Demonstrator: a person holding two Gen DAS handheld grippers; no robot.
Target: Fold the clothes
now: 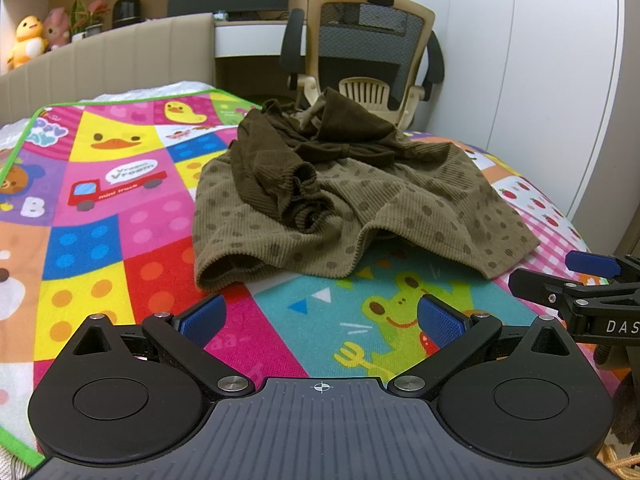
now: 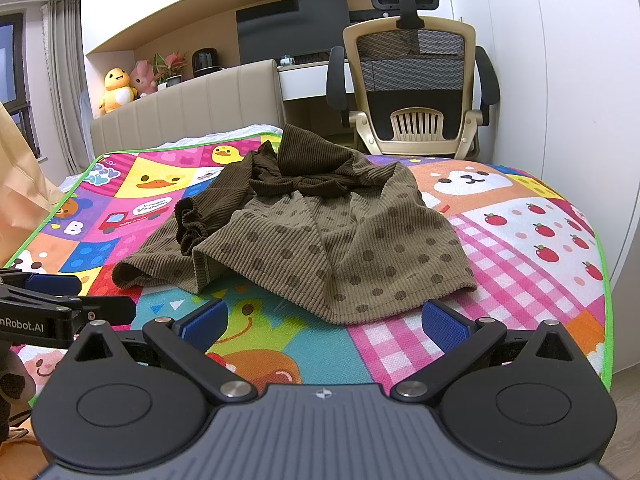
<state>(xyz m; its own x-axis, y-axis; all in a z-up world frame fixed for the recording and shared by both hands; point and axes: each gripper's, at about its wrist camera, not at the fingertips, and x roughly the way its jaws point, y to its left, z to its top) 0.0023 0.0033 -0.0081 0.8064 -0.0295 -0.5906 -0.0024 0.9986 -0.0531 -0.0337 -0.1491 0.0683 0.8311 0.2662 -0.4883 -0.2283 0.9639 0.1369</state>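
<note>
A crumpled olive-brown corduroy garment (image 1: 344, 196) with dark dots and darker brown sleeves lies in a heap on a colourful cartoon play mat (image 1: 100, 208). In the right wrist view the same garment (image 2: 320, 240) spreads toward me, its hem just beyond the fingers. My left gripper (image 1: 322, 322) is open, hovering over the mat in front of the hem, holding nothing. My right gripper (image 2: 324, 324) is open too, its blue pads (image 2: 442, 326) close to the hem's near edge. Each gripper shows at the other view's side: the right gripper (image 1: 560, 280) and the left gripper (image 2: 60, 296).
The mat (image 2: 520, 232) covers a bed with a beige padded headboard (image 2: 192, 108). An office chair (image 2: 416, 80) stands behind the bed beside a desk with a monitor (image 2: 292, 24). Plush toys (image 2: 118, 88) sit on the ledge. A white wall (image 2: 560, 60) runs along the right.
</note>
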